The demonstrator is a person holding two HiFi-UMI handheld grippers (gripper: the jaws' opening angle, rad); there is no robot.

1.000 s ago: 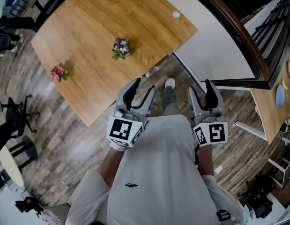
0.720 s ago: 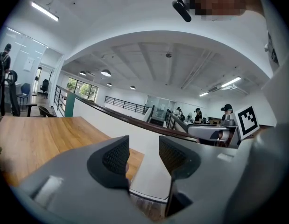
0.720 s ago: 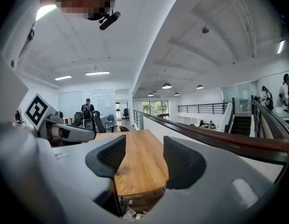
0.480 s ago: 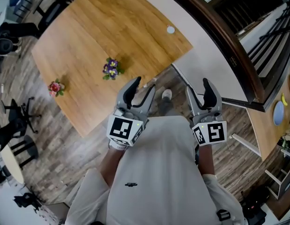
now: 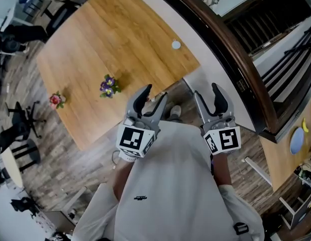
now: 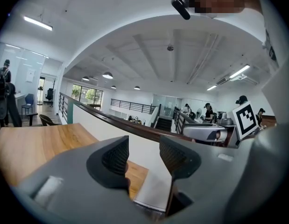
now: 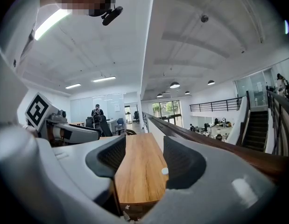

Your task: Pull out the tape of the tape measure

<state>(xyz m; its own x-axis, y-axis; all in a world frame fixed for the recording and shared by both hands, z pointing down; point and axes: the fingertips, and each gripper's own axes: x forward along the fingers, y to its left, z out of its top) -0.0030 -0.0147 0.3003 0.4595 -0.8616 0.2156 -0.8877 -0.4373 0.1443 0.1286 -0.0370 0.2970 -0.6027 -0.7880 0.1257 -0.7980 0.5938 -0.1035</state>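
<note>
Held just short of the wooden table (image 5: 120,34), at its near corner: left gripper (image 5: 154,92) and right gripper (image 5: 206,90), both moderately wide, nothing between the jaws. Brought closer to that table than a second ago. On it, purple flowers (image 5: 108,86). Farther along its right edge, a small white disc (image 5: 176,44), probably the tape measure, untouched. Only approaching, pull not begun.

One wooden table (image 5: 120,39), two flower bunches (image 5: 108,86) (image 5: 56,100), one small white disc (image 5: 176,44). Two grippers: left gripper (image 5: 154,92), right gripper (image 5: 206,90).
</note>
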